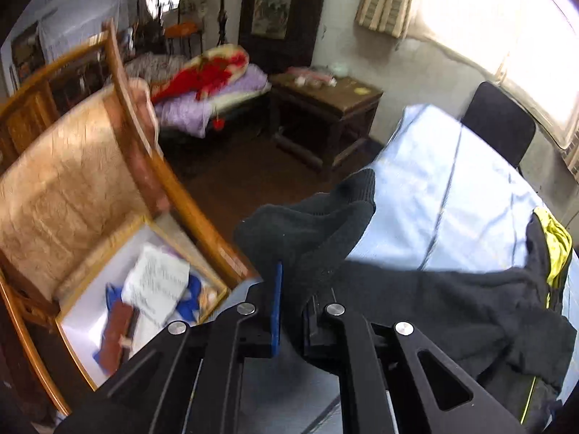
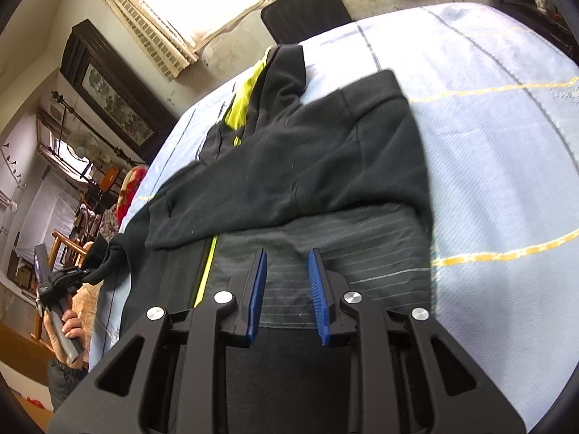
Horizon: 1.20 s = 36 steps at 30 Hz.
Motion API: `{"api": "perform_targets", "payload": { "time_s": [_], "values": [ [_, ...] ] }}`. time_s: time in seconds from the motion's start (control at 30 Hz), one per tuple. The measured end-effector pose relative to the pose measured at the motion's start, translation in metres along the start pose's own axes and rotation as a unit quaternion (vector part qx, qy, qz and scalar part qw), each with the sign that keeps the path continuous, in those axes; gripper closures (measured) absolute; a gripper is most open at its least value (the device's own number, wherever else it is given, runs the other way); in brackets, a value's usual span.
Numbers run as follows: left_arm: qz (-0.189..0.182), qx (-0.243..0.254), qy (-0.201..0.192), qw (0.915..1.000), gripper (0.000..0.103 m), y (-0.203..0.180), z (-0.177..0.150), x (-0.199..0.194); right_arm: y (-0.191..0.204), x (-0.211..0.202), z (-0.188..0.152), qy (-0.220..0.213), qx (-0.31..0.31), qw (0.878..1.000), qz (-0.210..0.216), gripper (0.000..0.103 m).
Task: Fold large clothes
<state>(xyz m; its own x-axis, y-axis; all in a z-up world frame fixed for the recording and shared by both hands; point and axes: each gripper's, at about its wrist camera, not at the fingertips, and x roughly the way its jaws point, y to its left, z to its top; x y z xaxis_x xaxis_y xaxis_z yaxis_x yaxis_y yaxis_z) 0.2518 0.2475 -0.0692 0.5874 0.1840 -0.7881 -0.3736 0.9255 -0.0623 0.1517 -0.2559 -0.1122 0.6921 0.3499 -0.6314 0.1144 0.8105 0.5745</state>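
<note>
A black fleece jacket (image 2: 307,159) with a yellow-green lining (image 2: 243,101) lies on a table under a light blue cloth (image 2: 488,144). One side is folded over, and the grey striped inner lining (image 2: 343,249) shows below the fold. My left gripper (image 1: 293,296) is shut on the jacket's black ribbed sleeve cuff (image 1: 318,224) and holds it off the table's left edge; it also shows in the right wrist view (image 2: 68,278). My right gripper (image 2: 287,282) is open and empty, just above the striped lining near the jacket's hem.
A wooden chair (image 1: 72,188) with a tan cushion stands left of the table, with a box of papers (image 1: 144,296) on its seat. A black chair back (image 2: 307,11) is at the table's far side. A dark wooden side table (image 1: 325,108) and a bed (image 1: 210,86) are behind.
</note>
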Motion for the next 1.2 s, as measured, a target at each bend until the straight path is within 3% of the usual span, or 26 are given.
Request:
{"api": "perform_targets", "payload": {
  "time_s": [0.1,0.2,0.33,0.47,0.63,0.67,0.73,0.87,0.9,0.93,1.03,1.2],
  "values": [
    [-0.013,0.044,-0.04,0.9981,0.095,-0.048,0.019,-0.026,0.001,-0.014,0.005,-0.012,-0.003,1.0,0.002,0.079],
    [-0.047,0.099,-0.08,0.9908,0.095,-0.115,0.02,-0.065,-0.002,-0.022,0.008,-0.022,0.003,1.0,0.009,0.079],
    [-0.094,0.162,-0.112,0.9758,0.095,-0.203,0.003,-0.105,-0.006,-0.028,0.012,-0.031,0.007,0.999,0.014,0.079],
    [-0.161,0.225,-0.133,0.9515,0.095,-0.291,-0.034,-0.135,-0.017,-0.04,0.019,-0.046,0.024,0.998,0.027,0.078],
    [-0.236,0.303,-0.114,0.9162,0.092,-0.359,-0.104,-0.132,-0.041,-0.049,0.023,-0.056,0.065,0.995,0.042,0.078],
    [-0.244,0.324,-0.096,0.9089,0.09,-0.375,-0.123,-0.125,-0.046,-0.05,0.023,-0.057,0.072,0.995,0.045,0.078],
    [-0.248,0.348,-0.056,0.9024,0.088,-0.394,-0.149,-0.103,-0.055,-0.051,0.024,-0.057,0.088,0.993,0.053,0.078],
    [-0.246,0.367,-0.015,0.8969,0.085,-0.386,-0.176,-0.079,-0.059,-0.051,0.024,-0.058,0.094,0.992,0.056,0.078],
    [-0.25,0.369,-0.019,0.8951,0.078,-0.374,-0.177,-0.081,-0.058,-0.051,0.025,-0.057,0.091,0.993,0.057,0.078],
    [-0.252,0.365,-0.03,0.8957,0.064,-0.361,-0.173,-0.086,-0.056,-0.05,0.025,-0.056,0.089,0.993,0.058,0.078],
    [-0.247,0.34,-0.053,0.9057,0.042,-0.322,-0.155,-0.095,-0.049,-0.047,0.024,-0.05,0.076,0.994,0.056,0.078],
    [-0.233,0.284,-0.051,0.9286,0.042,-0.258,-0.118,-0.084,-0.034,-0.028,0.023,-0.022,0.074,0.994,0.075,0.068]
  ]
}}
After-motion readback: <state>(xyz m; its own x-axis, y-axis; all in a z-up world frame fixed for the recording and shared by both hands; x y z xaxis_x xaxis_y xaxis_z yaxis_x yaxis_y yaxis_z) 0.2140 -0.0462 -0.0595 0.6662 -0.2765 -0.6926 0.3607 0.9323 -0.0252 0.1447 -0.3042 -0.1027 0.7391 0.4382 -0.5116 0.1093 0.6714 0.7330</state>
